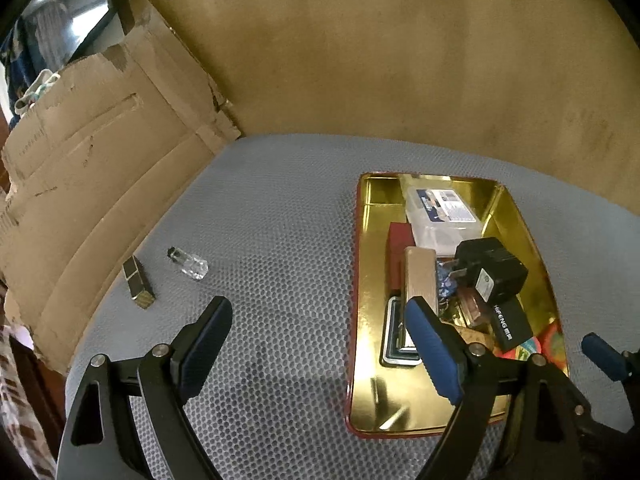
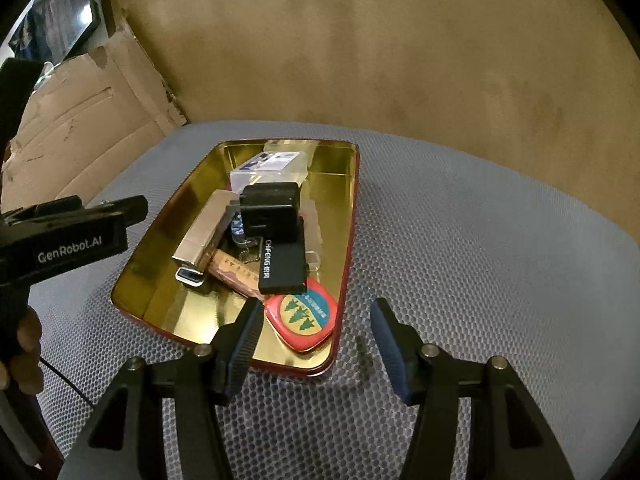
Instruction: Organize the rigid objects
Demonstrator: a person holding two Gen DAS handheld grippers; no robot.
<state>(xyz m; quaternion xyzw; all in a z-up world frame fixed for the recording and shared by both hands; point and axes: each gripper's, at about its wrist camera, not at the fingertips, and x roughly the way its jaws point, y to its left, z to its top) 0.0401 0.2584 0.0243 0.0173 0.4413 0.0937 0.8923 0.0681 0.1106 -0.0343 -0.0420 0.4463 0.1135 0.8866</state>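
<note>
A gold tin tray (image 1: 372,264) with a red rim lies on a grey mesh surface (image 1: 280,220) and holds several objects: a clear plastic box (image 1: 440,212), a black plug adapter (image 1: 492,268), a metal case (image 1: 420,276), a black box (image 2: 280,266) and a red tape measure (image 2: 302,314). The tray also shows in the right wrist view (image 2: 168,256). Left of it lie a small glass bottle (image 1: 188,263) and a dark gold-ended lipstick tube (image 1: 138,282). My left gripper (image 1: 320,336) is open and empty beside the tray's left edge. My right gripper (image 2: 316,344) is open and empty above the tray's near right corner.
Torn cardboard (image 1: 92,168) leans at the left. A tan wall (image 1: 400,60) stands behind the surface. The left gripper's body (image 2: 64,240) and a hand show at the left of the right wrist view.
</note>
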